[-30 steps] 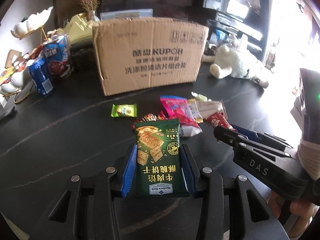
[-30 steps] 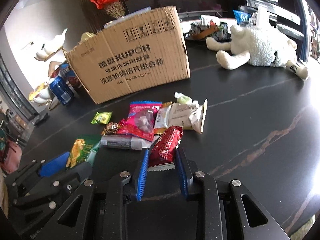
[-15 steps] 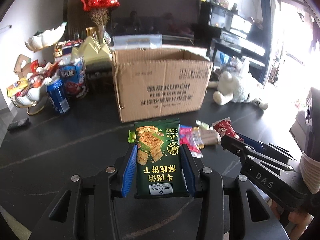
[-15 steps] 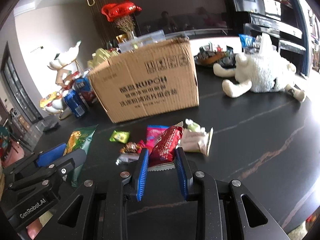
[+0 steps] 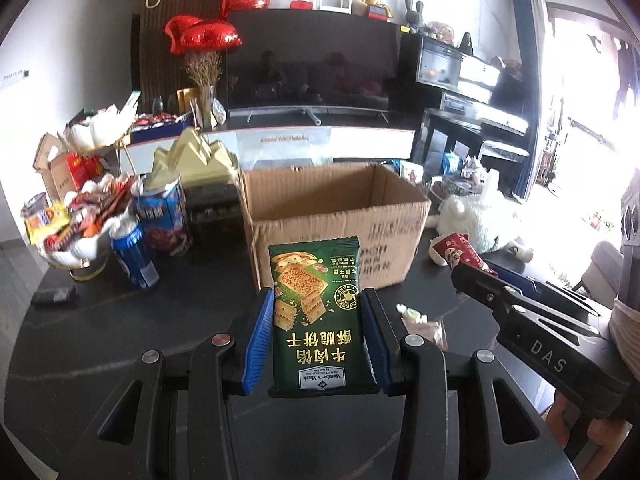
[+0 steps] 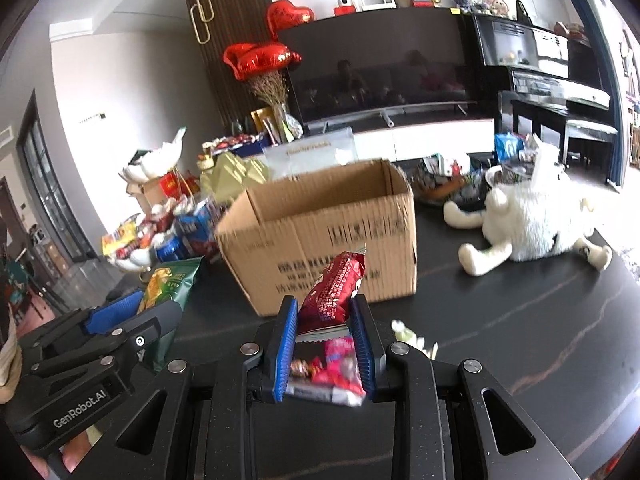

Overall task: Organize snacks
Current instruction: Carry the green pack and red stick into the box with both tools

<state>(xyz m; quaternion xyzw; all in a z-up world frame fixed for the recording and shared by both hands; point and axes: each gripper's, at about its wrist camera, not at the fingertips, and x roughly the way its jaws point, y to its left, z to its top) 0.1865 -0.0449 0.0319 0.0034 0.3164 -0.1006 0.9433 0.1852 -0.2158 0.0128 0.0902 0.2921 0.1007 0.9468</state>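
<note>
Leftmost, a white dish (image 5: pixel 80 248) heaped with wrapped snacks. Centre, left gripper (image 5: pixel 318 312) clamps a green cracker packet (image 5: pixel 316 308) before an open cardboard box (image 5: pixel 332 216), interior unseen. Right gripper (image 6: pixel 325 312) clamps a red snack packet (image 6: pixel 332 292).

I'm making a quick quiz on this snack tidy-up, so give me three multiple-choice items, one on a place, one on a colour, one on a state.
1. Where does the plush toy lie?
A. inside the box
B. on the table, right of the cardboard box
C. on the floor

2. What colour is the cracker packet in the left gripper?
A. green
B. yellow
C. white

3. How does the right gripper stand?
A. open and empty
B. shut on a can
C. shut on the red snack packet

Answers: 1 B, it lies on the dark tabletop beside the box. 2 A, dark green wrapper. 3 C, both blue pads press its sides.
</note>
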